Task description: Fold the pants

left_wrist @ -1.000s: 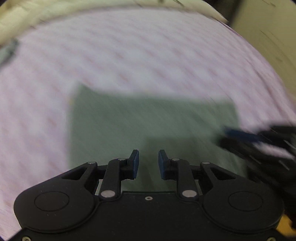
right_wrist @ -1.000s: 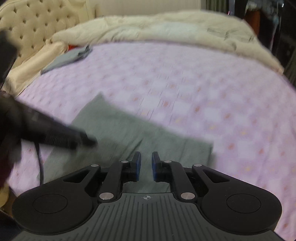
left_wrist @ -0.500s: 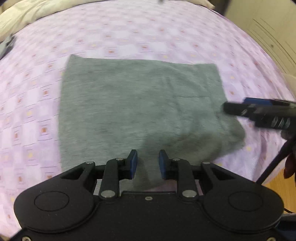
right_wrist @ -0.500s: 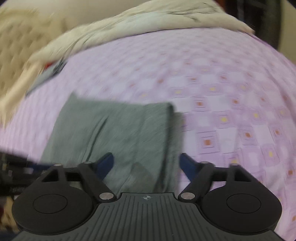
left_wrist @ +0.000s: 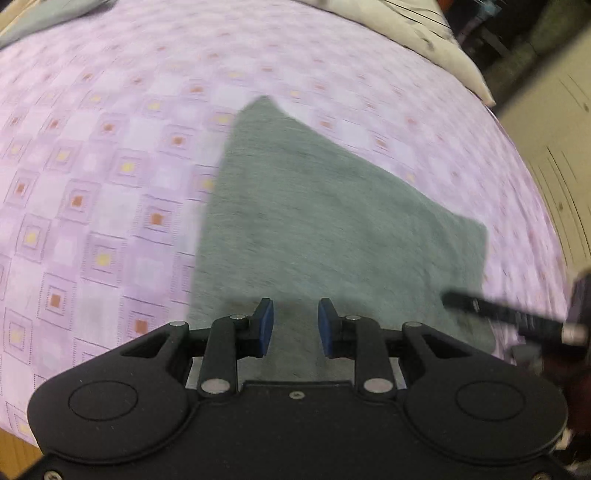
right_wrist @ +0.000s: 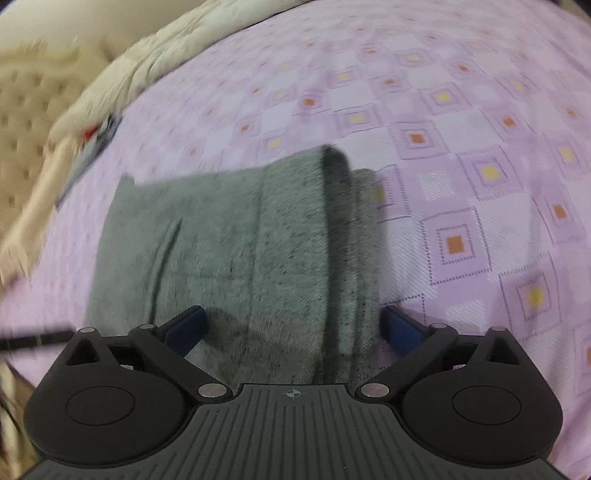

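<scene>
Both grippers angled down over folded grey pants (right_wrist: 229,251); left gripper (left_wrist: 295,325) fingers part-spread, empty; right gripper (right_wrist: 291,328) fingers just opened wide.

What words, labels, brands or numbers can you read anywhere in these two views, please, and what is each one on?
No readable text in either view.
Pants: plain grey fabric, no label or print showing.
Sheet: only a pattern of squares, no letters.
Right gripper: a small crosshair mark on its body, a symbol and no word.
Left gripper: plain black, no marking.
Folded cloth at the bed's far edge: too blurred to tell.
</scene>
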The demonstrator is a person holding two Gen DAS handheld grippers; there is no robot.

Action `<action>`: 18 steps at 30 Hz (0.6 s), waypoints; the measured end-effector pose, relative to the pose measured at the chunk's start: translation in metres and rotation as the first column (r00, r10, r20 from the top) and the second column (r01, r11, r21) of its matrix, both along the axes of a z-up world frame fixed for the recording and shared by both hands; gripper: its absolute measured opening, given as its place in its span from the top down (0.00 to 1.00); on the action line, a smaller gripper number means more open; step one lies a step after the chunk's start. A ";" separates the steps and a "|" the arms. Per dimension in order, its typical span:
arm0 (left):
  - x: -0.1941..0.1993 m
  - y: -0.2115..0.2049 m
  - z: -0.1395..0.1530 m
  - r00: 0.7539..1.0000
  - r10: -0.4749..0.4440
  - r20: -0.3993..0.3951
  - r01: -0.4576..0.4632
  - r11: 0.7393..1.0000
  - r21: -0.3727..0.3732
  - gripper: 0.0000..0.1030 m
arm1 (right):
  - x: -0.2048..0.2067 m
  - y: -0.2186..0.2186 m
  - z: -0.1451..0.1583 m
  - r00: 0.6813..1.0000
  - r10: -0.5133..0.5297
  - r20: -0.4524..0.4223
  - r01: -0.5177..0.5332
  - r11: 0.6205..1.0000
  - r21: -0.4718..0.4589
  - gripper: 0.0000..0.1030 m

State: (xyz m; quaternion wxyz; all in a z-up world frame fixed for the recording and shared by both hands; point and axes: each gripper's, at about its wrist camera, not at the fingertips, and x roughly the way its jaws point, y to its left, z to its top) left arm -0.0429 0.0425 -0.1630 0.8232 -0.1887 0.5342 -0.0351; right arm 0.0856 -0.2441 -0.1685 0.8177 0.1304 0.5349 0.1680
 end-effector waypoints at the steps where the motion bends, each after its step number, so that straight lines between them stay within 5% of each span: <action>1: 0.005 0.002 -0.004 1.000 0.011 0.005 -0.011 1.000 0.025 0.67 | -0.001 0.003 0.001 1.000 0.025 0.009 -0.024 1.000 -0.019 0.00; 6: 0.024 0.015 -0.005 0.998 0.018 0.062 -0.023 0.996 0.088 0.66 | -0.001 0.002 0.001 0.999 0.048 0.010 -0.048 0.999 -0.016 0.00; 11: 0.050 0.029 -0.042 0.997 -0.041 -0.068 0.036 0.997 -0.065 0.19 | -0.002 -0.003 0.002 0.997 0.077 0.003 -0.077 0.997 -0.011 0.00; 15: 0.054 0.033 -0.055 0.996 -0.036 -0.086 0.025 0.992 -0.126 0.06 | -0.001 -0.004 0.002 0.994 0.110 -0.003 -0.110 0.994 -0.007 0.00; 18: 0.055 0.024 -0.057 0.995 -0.074 -0.059 0.068 0.993 -0.099 0.02 | -0.001 -0.005 0.002 0.992 0.128 -0.005 -0.128 0.992 -0.001 0.00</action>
